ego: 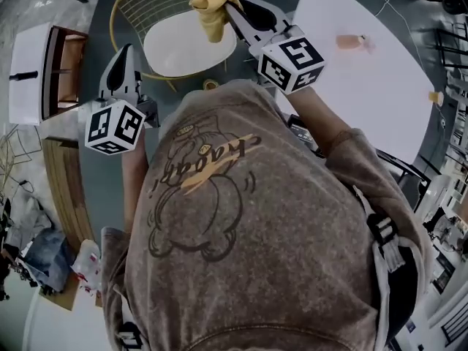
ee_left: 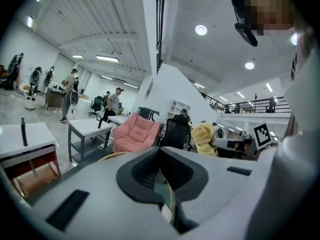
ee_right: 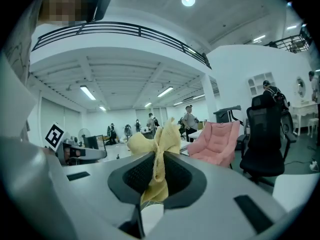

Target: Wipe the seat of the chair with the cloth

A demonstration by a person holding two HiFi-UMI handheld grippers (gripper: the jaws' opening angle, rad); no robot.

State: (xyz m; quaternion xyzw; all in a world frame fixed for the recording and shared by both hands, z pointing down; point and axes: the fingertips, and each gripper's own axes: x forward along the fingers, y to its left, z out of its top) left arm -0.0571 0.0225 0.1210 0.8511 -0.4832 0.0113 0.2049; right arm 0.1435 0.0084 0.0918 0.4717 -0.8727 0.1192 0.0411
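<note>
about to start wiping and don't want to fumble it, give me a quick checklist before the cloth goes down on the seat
1. Crumpled yellow cloth gripped by the right gripper: ok, jaws shut on it.
2. Free cloth beyond the jaws for wiping: ok, a bunch sticks out.
3. Round white seat of the gold wire chair free of objects: ok, nothing shows on it.
4. Cloth lined up over the seat: ok, at its far edge in the head view.
5. Cloth touching the seat: cannot tell from above.
6. Left gripper out of the way: ok, shut, empty, left of the seat.
</note>
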